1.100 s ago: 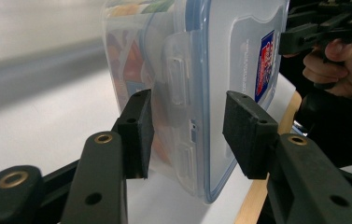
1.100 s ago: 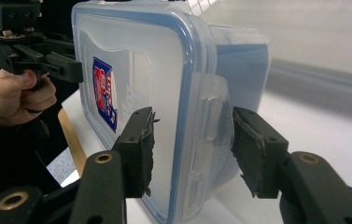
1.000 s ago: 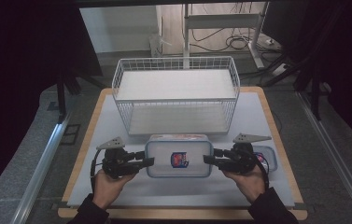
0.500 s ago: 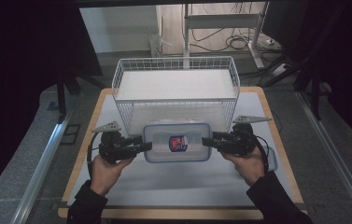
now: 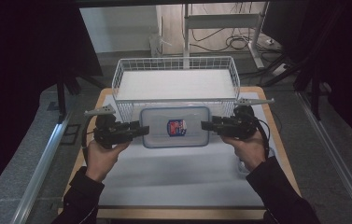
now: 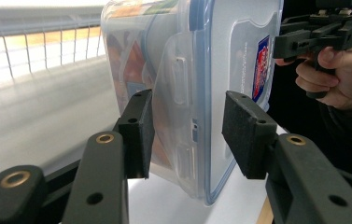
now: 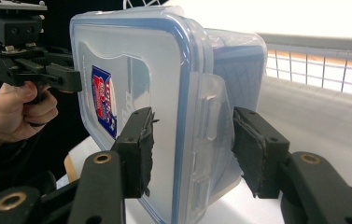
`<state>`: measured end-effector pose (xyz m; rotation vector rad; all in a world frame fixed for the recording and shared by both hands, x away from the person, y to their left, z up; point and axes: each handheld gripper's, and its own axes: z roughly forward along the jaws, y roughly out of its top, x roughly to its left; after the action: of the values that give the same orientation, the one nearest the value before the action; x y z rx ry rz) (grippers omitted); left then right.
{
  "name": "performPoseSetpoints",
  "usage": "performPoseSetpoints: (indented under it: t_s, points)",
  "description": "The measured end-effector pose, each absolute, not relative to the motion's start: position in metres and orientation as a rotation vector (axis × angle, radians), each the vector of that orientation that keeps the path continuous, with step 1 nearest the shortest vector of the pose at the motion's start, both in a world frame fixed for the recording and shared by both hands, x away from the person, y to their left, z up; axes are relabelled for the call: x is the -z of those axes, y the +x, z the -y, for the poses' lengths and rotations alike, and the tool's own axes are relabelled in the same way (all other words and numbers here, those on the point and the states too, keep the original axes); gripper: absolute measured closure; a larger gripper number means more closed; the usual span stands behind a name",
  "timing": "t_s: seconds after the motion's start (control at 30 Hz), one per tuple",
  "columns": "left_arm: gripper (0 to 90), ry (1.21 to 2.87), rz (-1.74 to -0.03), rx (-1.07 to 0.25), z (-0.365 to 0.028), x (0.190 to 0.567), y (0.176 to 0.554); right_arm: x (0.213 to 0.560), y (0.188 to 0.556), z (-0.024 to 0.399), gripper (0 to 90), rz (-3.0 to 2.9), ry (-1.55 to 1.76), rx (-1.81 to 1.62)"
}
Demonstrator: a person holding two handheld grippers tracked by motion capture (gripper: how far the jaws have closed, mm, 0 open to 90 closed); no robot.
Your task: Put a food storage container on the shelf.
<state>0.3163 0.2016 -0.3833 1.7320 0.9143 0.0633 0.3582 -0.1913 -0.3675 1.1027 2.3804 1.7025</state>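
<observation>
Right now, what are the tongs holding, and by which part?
Both hold the clear lidded container: the left tongs grip its left short end, the right tongs its right short end, at the latch flaps.

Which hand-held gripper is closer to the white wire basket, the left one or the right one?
Right, slightly. The right hand-held gripper sits just before the wire basket near its right corner; the left hand-held gripper sits slightly lower.
</observation>
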Motion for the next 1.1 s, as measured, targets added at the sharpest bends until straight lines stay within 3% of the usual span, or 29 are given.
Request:
performPoseSetpoints:
  t_s: [1.1]
  points:
    - [54.9,1.679,-0.909,-0.098,-0.214,0.311,0.379,0.296,0.421,0.179,49.1,-2.298,1.113,-1.769]
